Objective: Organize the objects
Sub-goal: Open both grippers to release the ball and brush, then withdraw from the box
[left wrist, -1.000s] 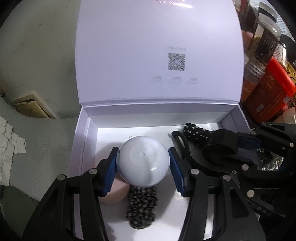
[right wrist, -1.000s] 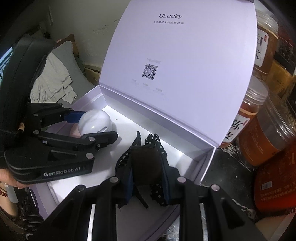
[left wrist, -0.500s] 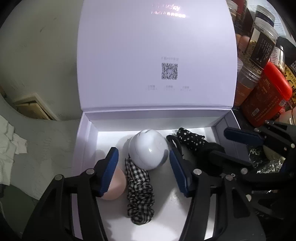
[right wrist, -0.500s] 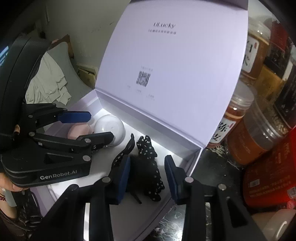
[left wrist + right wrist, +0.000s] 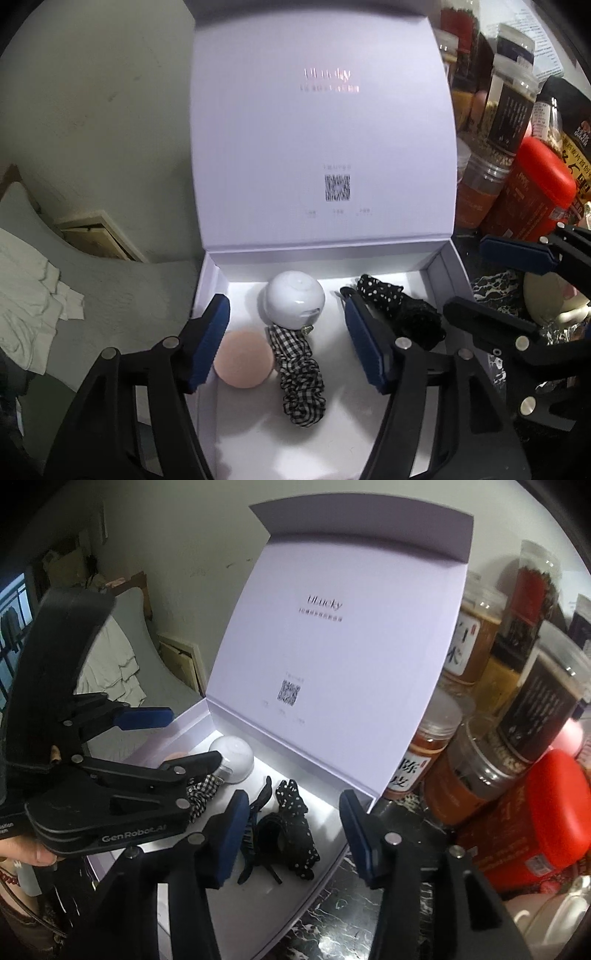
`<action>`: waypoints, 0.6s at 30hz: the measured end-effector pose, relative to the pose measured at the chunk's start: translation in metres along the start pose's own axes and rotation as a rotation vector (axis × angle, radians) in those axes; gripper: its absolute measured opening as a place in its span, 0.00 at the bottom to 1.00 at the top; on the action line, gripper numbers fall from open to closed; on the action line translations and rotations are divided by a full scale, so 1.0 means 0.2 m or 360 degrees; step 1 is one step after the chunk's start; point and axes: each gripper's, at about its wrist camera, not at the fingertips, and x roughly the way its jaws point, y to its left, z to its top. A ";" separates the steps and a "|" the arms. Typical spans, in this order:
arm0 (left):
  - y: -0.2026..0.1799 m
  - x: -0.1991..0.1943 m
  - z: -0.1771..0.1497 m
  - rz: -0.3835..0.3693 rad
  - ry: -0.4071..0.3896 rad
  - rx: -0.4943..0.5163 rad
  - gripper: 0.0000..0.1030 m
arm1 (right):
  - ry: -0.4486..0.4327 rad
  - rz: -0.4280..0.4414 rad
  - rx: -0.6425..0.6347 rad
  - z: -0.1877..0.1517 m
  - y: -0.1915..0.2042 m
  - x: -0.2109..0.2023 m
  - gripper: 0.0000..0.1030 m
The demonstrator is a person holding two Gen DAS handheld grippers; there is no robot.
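A white gift box (image 5: 212,280) (image 5: 332,856) stands with its lid upright. On its floor lie a white round case (image 5: 294,304) (image 5: 236,757), a pink puff (image 5: 243,359), a checked scrunchie (image 5: 301,373) (image 5: 201,797) and black dotted hair accessories (image 5: 397,306) (image 5: 295,830). My left gripper (image 5: 288,347) (image 5: 181,734) hovers above the puff and scrunchie, its jaws opening, touching nothing. My right gripper (image 5: 293,836) (image 5: 491,280) hangs above the black accessories, its jaws opening too, with nothing gripped.
Several jars of spices and a red-lidded container (image 5: 532,192) (image 5: 532,812) crowd the dark marbled counter (image 5: 351,886) right of the box. A grey chair with white cloth (image 5: 29,299) (image 5: 110,668) stands left. A hand (image 5: 26,853) holds the left gripper.
Both grippers let go, the left of the white case and the right of the black accessories. They opened wider and rose back from the box. The case now rests at the back.
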 end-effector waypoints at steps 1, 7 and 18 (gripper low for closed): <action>0.02 -0.01 0.02 0.0030 -0.0004 -0.0016 0.67 | -0.0003 -0.0011 0.0000 0.01 0.02 0.01 0.52; -0.01 -0.08 0.05 0.0108 -0.0065 -0.0026 0.79 | -0.0035 -0.0115 -0.0008 0.01 0.03 -0.06 0.62; 0.06 -0.22 0.05 0.0095 -0.0062 -0.0128 0.79 | -0.0089 -0.0238 -0.0009 -0.01 0.09 -0.23 0.78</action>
